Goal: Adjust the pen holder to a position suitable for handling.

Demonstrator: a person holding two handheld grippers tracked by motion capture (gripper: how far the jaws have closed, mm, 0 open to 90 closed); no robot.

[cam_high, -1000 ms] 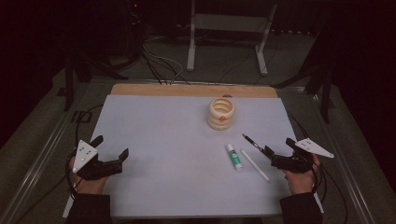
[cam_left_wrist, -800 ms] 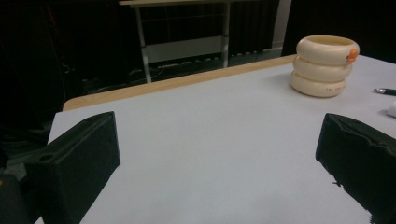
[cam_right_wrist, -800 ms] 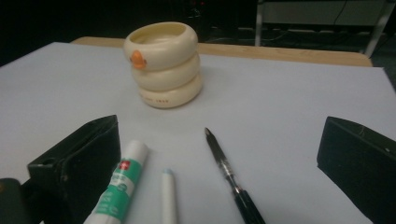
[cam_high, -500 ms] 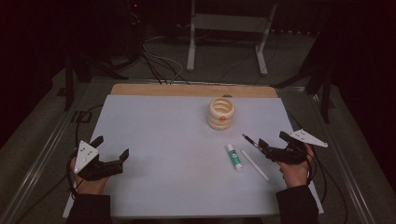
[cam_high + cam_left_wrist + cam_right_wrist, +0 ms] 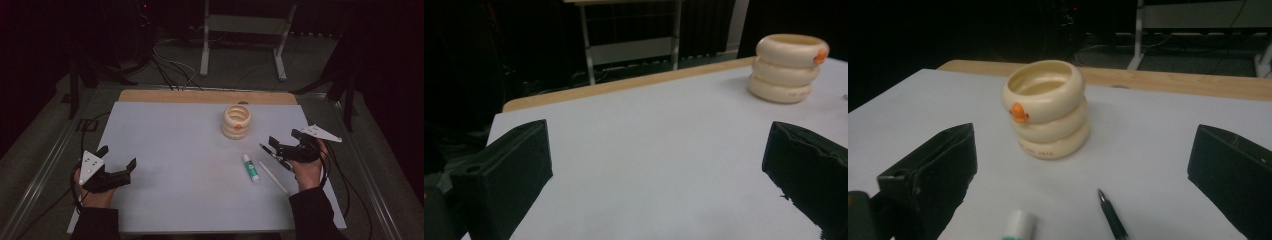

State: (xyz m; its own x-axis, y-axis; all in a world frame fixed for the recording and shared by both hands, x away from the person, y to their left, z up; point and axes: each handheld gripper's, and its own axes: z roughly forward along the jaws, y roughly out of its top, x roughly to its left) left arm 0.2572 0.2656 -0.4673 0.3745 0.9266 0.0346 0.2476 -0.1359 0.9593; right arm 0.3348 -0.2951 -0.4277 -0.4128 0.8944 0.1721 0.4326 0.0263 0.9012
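Closing in on the black pen point(image 5: 274, 154) after a forward shift, right gripper point(image 5: 280, 148) with jaws spread wide, holding nothing. Lying just ahead near the glue stick point(image 5: 251, 167), short of the duck-faced holder point(image 5: 237, 120). Idling at the table's near-left, left gripper point(image 5: 119, 170), jaws apart too.

place: a lab or recording studio setup, by the looks of it
table point(image 5: 165, 145): covered with a plain white sheet, wooden edge left showing at the far end
cables point(image 5: 165, 67): strewn over the floor behind it
metal stand point(image 5: 245, 37): parked at the back
surroundings: kept dark, black drapes seemingly hung around
rails point(image 5: 37, 182): fitted along the table's sides
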